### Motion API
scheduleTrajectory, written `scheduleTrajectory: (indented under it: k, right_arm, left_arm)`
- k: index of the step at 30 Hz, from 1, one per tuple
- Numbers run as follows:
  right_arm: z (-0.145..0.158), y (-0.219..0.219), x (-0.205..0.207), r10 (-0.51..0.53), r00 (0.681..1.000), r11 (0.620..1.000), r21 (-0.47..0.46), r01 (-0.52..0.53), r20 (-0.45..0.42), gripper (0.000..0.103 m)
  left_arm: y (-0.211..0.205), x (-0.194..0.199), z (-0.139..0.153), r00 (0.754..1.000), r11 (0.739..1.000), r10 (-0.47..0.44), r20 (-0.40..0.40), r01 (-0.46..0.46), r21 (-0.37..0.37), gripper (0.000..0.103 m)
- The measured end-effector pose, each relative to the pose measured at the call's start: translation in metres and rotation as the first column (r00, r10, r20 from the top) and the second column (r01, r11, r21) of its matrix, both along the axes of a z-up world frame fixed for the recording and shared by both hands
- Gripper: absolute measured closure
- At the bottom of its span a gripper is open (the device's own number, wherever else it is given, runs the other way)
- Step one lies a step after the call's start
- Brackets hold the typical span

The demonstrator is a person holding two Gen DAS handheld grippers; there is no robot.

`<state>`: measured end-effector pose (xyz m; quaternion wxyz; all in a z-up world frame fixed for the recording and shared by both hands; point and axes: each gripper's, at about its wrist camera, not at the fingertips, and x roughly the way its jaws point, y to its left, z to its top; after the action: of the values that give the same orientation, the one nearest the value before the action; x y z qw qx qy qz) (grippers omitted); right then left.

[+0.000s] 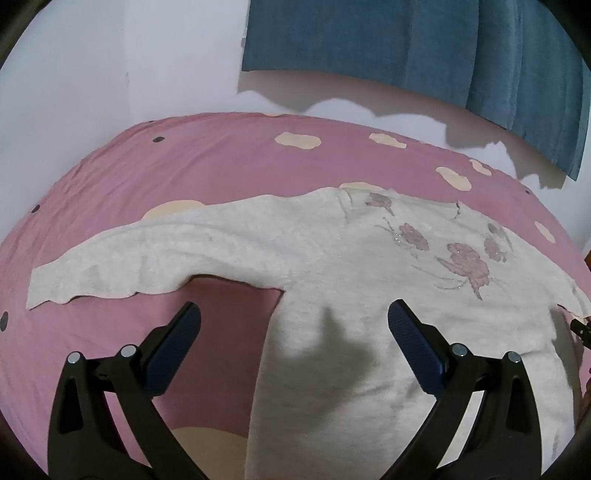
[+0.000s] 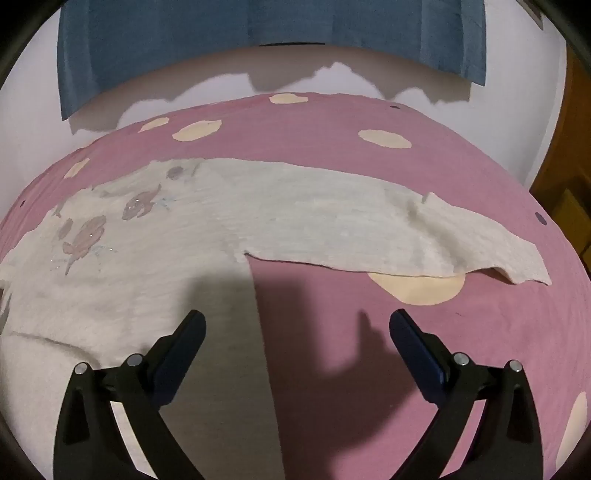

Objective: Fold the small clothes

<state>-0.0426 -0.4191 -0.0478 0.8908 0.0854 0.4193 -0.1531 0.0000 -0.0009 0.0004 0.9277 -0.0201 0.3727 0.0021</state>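
Observation:
A small cream sweater (image 1: 332, 258) with pink flower prints lies flat, front up, on a pink bedsheet (image 1: 147, 166). Its left sleeve (image 1: 129, 254) stretches out to the left; its right sleeve (image 2: 406, 229) stretches out to the right. My left gripper (image 1: 293, 314) hovers open above the sweater's left side edge, below the armpit, with nothing between its fingers. My right gripper (image 2: 297, 319) hovers open over the sweater's right side edge (image 2: 258, 332), also holding nothing. The sweater's hem is hidden below both views.
The pink sheet (image 2: 406, 350) carries cream blotches and small dark dots. A blue curtain (image 1: 424, 48) hangs on the white wall behind the bed, also seen as curtain (image 2: 258, 26). A wooden piece of furniture (image 2: 569, 192) stands at the far right.

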Motion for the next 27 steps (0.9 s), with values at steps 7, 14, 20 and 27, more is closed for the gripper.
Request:
scheduleTrajectory:
  k: [7, 14, 20, 27]
  right_arm:
    - [0.001, -0.011, -0.006, 0.042, 0.999, 0.999, 0.006, -0.042, 0.018, 0.004]
    - [0.014, -0.010, -0.010, 0.043, 0.999, 0.999, 0.012, -0.044, 0.029, 0.004]
    - [0.014, -0.005, -0.011, 0.040, 0.999, 0.999, 0.028, -0.041, 0.038, 0.004]
    - [0.016, 0.000, -0.009, 0.049, 0.998, 0.998, 0.044, -0.051, 0.040, 0.004]
  left_arm:
    - [-0.007, -0.001, 0.002, 0.999, 0.999, -0.044, 0.006, 0.044, -0.007, 0.002]
    - [-0.003, -0.001, 0.010, 1.000, 0.999, -0.013, -0.022, 0.012, -0.033, 0.002]
    - [-0.003, -0.001, 0.007, 0.999, 0.999, -0.020, -0.025, 0.019, -0.043, 0.002]
    - [-0.002, -0.002, 0.005, 0.999, 0.999, -0.023, -0.024, 0.022, -0.046, 0.002]
